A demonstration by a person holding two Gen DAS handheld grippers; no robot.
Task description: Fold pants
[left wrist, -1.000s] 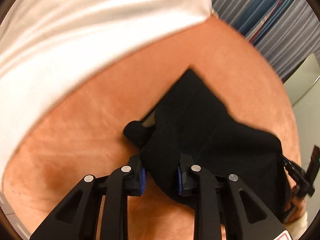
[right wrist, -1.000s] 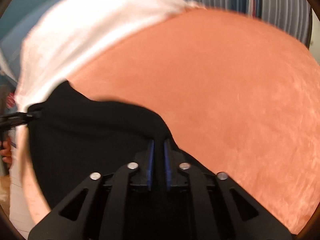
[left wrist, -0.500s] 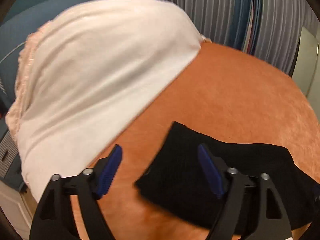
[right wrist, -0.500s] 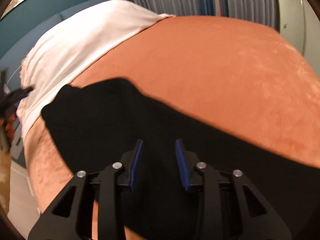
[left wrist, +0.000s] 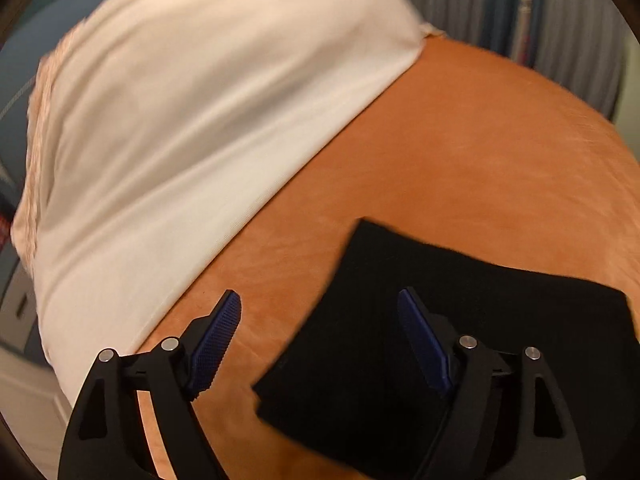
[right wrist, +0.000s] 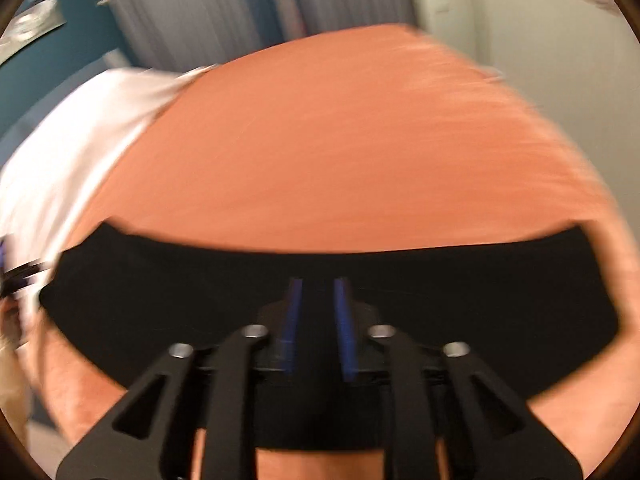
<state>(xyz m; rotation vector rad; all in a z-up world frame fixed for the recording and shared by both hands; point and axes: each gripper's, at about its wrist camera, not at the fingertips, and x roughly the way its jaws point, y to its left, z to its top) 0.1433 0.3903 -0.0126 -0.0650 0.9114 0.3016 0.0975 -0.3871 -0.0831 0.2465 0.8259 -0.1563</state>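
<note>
**Black pants laid flat on an orange cover, both grippers released above them**

Left wrist view: the left gripper (left wrist: 320,312) stands wide open, its jaws parted after a recent opening, with nothing pressed between the blue pads (left wrist: 218,336). One pad hangs over the bare orange cover (left wrist: 480,140); the other hangs over the black pants (left wrist: 400,320). Only one end of the pants appears here, a squared corner lying flat and running out of the frame at the lower right. This view alone shows the full breadth of the white sheet (left wrist: 200,120), which lies across the far left part of the cover, with a pale fringed edge along its left side. Striped curtains (left wrist: 560,20) hang behind.

Right wrist view: the picture is blurred by motion. The right gripper (right wrist: 318,304) is partly open, its jaws having just been widening; the gap between the pads is narrow and shows only black cloth lying beneath, not gripped. This view alone shows the pants (right wrist: 160,300) as one long band stretched from left to right across the near part of the orange cover (right wrist: 340,140), both ends visible. The white sheet (right wrist: 80,140) appears only as a strip at the left. At the far left edge a dark tool tip lies near the pants' end, too blurred to tell more. A pale wall (right wrist: 540,20) stands at the upper right.
</note>
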